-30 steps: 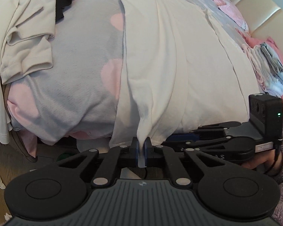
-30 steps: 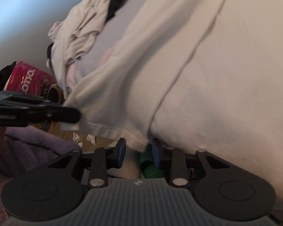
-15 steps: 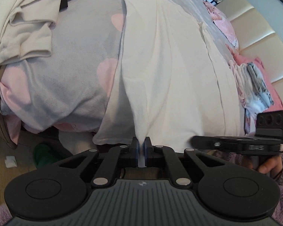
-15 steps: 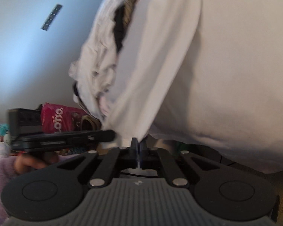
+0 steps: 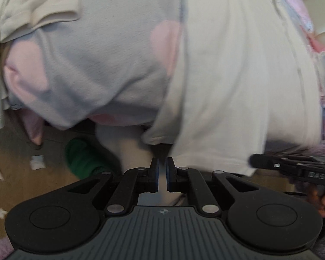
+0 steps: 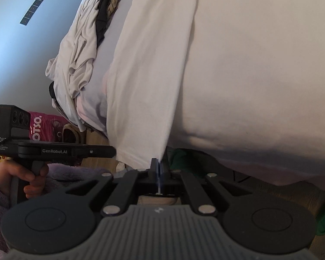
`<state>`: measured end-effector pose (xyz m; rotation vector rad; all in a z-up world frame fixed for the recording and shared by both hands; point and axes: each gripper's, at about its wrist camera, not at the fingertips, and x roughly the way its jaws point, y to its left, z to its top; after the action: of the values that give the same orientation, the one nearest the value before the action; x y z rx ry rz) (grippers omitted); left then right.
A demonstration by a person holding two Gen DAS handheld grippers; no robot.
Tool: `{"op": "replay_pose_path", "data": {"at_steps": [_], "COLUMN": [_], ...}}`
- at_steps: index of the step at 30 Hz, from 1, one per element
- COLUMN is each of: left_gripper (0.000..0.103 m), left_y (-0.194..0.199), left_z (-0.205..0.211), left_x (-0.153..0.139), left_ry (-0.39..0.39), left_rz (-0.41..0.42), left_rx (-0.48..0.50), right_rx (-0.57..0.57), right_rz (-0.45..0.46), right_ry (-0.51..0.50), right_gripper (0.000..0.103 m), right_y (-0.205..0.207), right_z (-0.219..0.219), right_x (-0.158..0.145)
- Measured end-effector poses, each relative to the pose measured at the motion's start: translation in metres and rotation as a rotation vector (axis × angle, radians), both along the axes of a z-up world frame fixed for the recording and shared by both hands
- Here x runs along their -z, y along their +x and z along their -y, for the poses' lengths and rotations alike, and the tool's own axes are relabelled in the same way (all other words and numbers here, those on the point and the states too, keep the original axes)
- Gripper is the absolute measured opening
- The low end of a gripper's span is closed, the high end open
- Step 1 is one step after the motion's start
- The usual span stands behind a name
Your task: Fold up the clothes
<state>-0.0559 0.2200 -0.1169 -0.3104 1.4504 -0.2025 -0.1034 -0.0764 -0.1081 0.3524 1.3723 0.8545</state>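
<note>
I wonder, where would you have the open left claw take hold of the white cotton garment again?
Probably the loose hem corner of the white cotton garment hanging off the bed edge, just ahead of the left claw. Come in from below: the hem droops free there.

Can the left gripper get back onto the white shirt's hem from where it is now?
Probably yes: the left gripper is open just below the white shirt hem, with nothing between them.
</note>
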Motion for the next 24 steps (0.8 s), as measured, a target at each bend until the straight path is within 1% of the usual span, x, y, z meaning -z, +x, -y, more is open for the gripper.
{"op": "replay_pose_path", "data": {"at_steps": [3, 5, 6, 8, 9, 11, 13, 14, 15, 16, 17, 19, 22, 24], "left_gripper": [0.003, 0.005, 0.007, 0.032, 0.037, 0.039, 0.038, 0.027, 0.021, 0.005, 0.000, 0.000, 0.000, 0.000], "left_y": [-0.002, -0.005, -0.005, -0.005, -0.003, -0.001, 0.003, 0.005, 0.006, 0.006, 0.007, 0.002, -0.009, -0.012], "left_z": [-0.004, -0.008, -0.007, -0.005, -0.003, 0.002, 0.006, 0.008, 0.010, 0.012, 0.015, 0.018, 0.009, 0.003], "left_x": [-0.008, -0.018, -0.023, -0.028, -0.026, -0.023, -0.018, -0.016, -0.016, -0.016, -0.015, -0.022, -0.042, -0.045], "left_ry": [-0.023, -0.041, -0.044, -0.046, -0.042, -0.034, -0.035, -0.032, -0.031, -0.030, -0.029, -0.023, -0.034, -0.045], "left_rz": [0.066, 0.145, 0.177, 0.227, 0.239, 0.249, 0.246, 0.246, 0.246, 0.246, 0.247, 0.269, 0.280, 0.286], "left_rx": [-0.001, 0.004, 0.009, 0.018, 0.028, 0.052, 0.067, 0.074, 0.085, 0.096, 0.108, 0.112, 0.060, 0.026], "right_rx": [-0.005, -0.011, -0.017, -0.024, -0.023, -0.021, -0.020, -0.021, -0.022, -0.023, -0.022, -0.022, -0.031, -0.051], "right_rz": [0.001, 0.005, 0.012, 0.019, 0.015, 0.011, 0.008, 0.008, 0.009, 0.009, 0.007, 0.000, -0.018, -0.008], "right_ry": [-0.010, -0.016, -0.018, -0.019, -0.017, -0.016, -0.016, -0.015, -0.016, -0.016, -0.014, -0.005, 0.041, 0.063], "right_gripper": [0.002, 0.002, 0.002, 0.002, 0.002, 0.002, 0.002, 0.002, 0.002, 0.002, 0.002, 0.002, 0.002, 0.002], "right_y": [0.001, 0.001, 0.001, 0.000, 0.001, 0.001, 0.002, 0.001, 0.001, 0.000, 0.000, 0.000, -0.001, -0.003], "right_z": [-0.002, -0.004, -0.005, -0.006, -0.006, -0.006, -0.006, -0.006, -0.006, -0.005, -0.005, -0.004, 0.000, 0.000], "right_x": [0.006, 0.008, 0.008, 0.008, 0.008, 0.009, 0.009, 0.009, 0.009, 0.009, 0.009, 0.007, -0.001, -0.008]}}
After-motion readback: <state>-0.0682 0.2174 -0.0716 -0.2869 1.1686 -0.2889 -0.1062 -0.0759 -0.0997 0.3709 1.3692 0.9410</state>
